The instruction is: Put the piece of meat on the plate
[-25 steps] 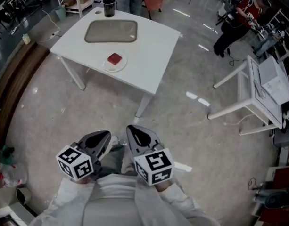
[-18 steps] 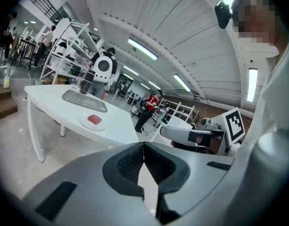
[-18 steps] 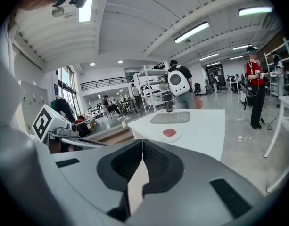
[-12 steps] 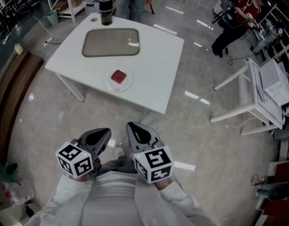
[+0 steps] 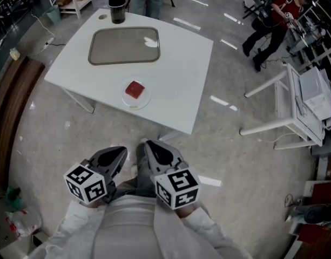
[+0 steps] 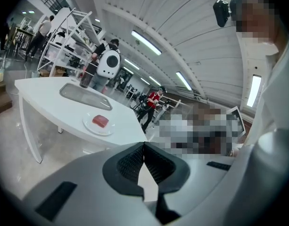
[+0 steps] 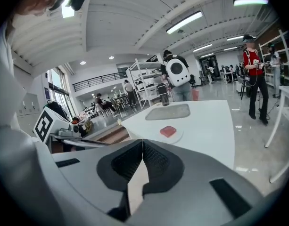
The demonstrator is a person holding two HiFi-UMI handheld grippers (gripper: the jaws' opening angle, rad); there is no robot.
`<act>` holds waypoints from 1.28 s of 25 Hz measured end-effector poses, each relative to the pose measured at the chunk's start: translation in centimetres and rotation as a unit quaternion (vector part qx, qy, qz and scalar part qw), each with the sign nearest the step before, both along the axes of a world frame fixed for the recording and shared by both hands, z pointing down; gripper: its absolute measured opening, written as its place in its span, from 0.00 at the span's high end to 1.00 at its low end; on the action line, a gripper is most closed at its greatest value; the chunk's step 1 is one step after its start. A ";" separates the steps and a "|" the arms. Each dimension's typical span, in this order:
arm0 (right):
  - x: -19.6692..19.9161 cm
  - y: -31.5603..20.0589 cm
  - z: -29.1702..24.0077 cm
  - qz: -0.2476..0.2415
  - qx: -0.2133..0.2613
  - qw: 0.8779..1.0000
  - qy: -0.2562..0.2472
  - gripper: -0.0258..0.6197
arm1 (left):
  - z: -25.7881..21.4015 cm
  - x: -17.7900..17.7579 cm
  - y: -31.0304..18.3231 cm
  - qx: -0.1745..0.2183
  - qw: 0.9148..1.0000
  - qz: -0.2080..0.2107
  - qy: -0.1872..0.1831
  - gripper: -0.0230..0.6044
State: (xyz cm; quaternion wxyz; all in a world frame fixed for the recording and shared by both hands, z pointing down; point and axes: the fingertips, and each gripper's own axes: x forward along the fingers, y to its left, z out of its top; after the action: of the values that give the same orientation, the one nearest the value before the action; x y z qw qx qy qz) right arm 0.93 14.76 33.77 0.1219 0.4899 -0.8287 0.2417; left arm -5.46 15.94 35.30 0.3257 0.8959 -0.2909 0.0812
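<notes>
Both grippers are tucked in at the person's chest, well short of the table. Left gripper (image 5: 120, 155): jaws pressed together, nothing between them. Right gripper (image 5: 149, 148): same, closed and empty. They're side by side, tips toward the table.

The piece of meat (image 5: 135, 88) lies on the white plate (image 5: 146, 99). The plate sits close to the near edge of the white table (image 5: 181, 63), apart from the grey tray (image 5: 125, 46) behind it. A black tumbler (image 5: 116, 3) stands at the far corner.

The bare floor (image 5: 219, 139) between person and table is open. A second white desk (image 5: 295, 99) stands well off to the right.

Only the head view gives the full table outline and that floor gap. The gripper views add what it crops:
- a person with a white backpack (image 7: 177, 72) standing at the tumbler end
- shelving (image 6: 64, 36) behind them
- in the right gripper view, the left gripper's marker cube (image 7: 44, 124) at the left edge
</notes>
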 end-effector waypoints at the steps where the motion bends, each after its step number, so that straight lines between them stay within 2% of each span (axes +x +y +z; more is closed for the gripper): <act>1: 0.0 -0.5 0.0 -0.002 -0.001 1.000 0.000 0.94 | 0.0 0.0 -0.6 -0.001 1.000 -0.002 0.000 0.95; 10: 1.5 -6.9 0.5 -0.017 -0.010 1.000 -0.003 0.94 | 0.6 1.4 -7.0 -0.015 1.000 -0.013 0.002 0.95; 15: 1.9 -10.7 1.2 -0.046 -0.021 0.999 0.000 0.94 | 0.9 2.9 -10.4 -0.014 1.000 -0.006 -0.009 0.95; 20: 2.1 -14.2 1.4 -0.070 -0.028 0.997 -0.005 0.94 | 0.8 3.4 -13.8 -0.022 0.999 -0.030 -0.002 0.95; 32: 4.1 -18.6 3.6 -0.109 -0.047 0.993 -0.003 0.94 | 2.5 6.0 -18.7 -0.049 0.997 -0.057 0.010 0.95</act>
State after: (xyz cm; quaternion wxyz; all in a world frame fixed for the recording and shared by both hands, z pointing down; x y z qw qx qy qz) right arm 4.99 -3.84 37.42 0.1677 0.3899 -0.8651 0.2672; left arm 0.52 -2.73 37.79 0.3763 0.8616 -0.3339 0.0679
